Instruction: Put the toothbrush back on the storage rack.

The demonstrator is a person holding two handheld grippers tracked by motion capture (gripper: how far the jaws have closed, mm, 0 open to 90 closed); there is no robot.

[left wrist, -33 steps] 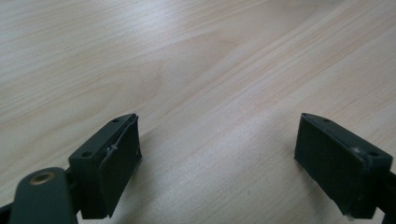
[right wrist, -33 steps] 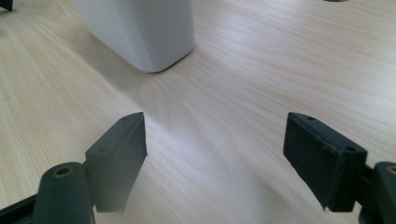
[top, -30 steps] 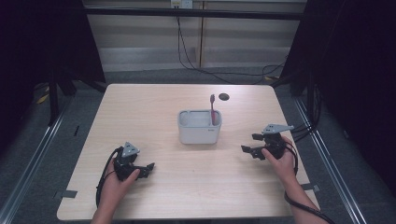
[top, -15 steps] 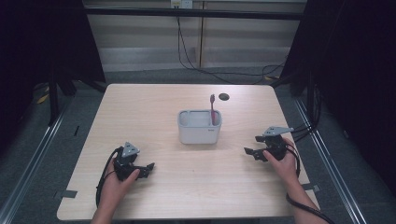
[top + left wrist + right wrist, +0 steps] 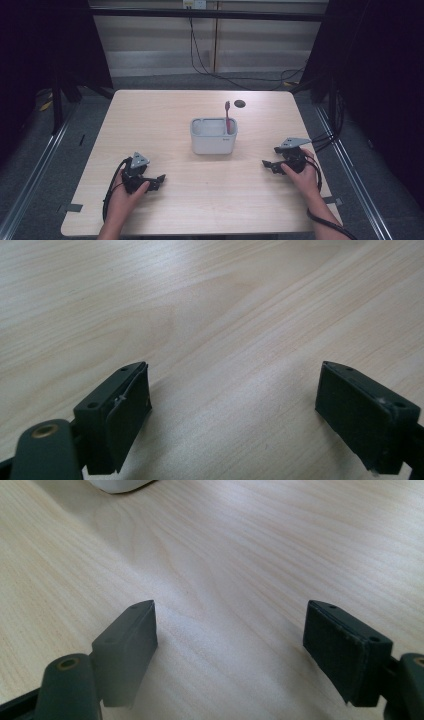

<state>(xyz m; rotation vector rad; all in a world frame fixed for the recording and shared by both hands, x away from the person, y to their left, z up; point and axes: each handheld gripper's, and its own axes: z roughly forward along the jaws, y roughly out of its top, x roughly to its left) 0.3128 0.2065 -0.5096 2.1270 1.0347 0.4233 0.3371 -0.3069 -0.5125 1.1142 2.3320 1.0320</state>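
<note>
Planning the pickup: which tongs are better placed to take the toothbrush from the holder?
Probably the right tongs: open, nearer, and the toothbrush stands at the holder's right end. The left tongs lie farther off.

Each hand-held gripper is black, the left hand-held gripper and the right hand-held gripper alike, topped by a grey three-cornered plate and trailing a black looped cable. Their jaws are blocky black pads with small screw holes; a brass-coloured rivet sits at the jaw arm. Forearms are bare, without sleeves
</note>
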